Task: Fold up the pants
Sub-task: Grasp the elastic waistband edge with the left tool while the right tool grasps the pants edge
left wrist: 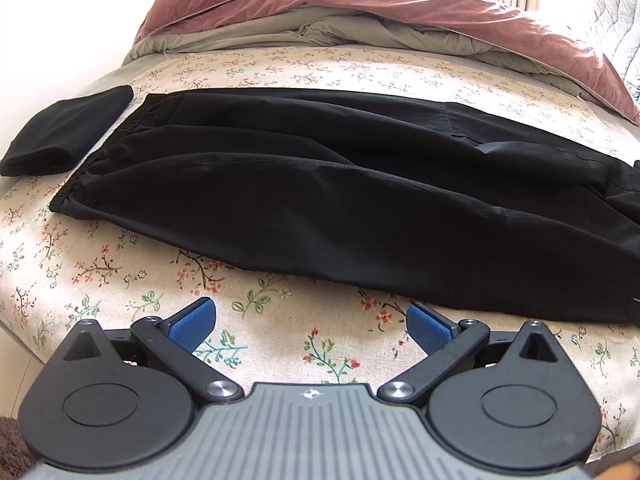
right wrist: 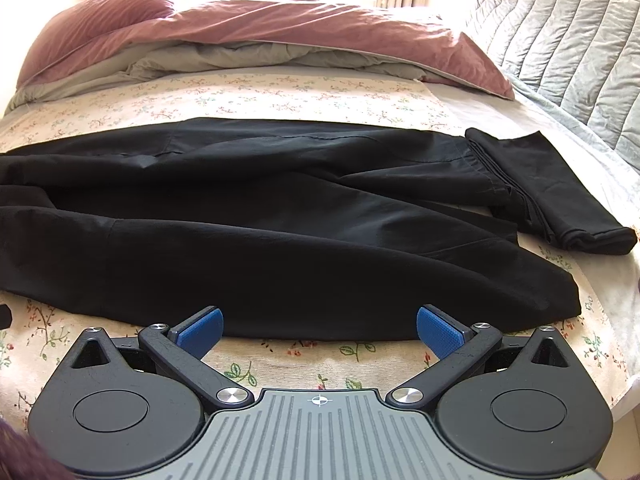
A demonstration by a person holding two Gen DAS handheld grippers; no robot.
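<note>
Left wrist view shows the left tool (left wrist: pixel 311 322) with its two blue-padded fingers (left wrist: pixel 192 326) spread wide and holding nothing, hovering over a bed sheet (left wrist: pixel 120 264) printed with small flowers. Black pants (left wrist: pixel 340 208) lie flat across the bed just ahead of this tool, stretching from side to side; their near edge runs closest to the right-hand finger and angles away toward the left. The gathered elastic waistband (left wrist: pixel 100 156) sits ahead and to the left of the tool. Beyond that waistband, further left, lies a separate folded black garment (left wrist: pixel 64 136), just beside the pants. Right wrist view shows the right tool (right wrist: pixel 320 326), also spread wide and empty, with its blue pads (right wrist: pixel 440 330). Here the pants (right wrist: pixel 280 240) lie directly ahead, their near edge right at the fingertips; whether the fingertips touch the cloth cannot be told. Another folded black garment (right wrist: pixel 552 192) lies ahead and to the right, just beside the end of the pants. Far beyond both tools, a rumpled pink duvet (right wrist: pixel 280 28) with a grey underside is heaped across the bed, and a grey quilted headboard (right wrist: pixel 560 40) stands at the far right.
</note>
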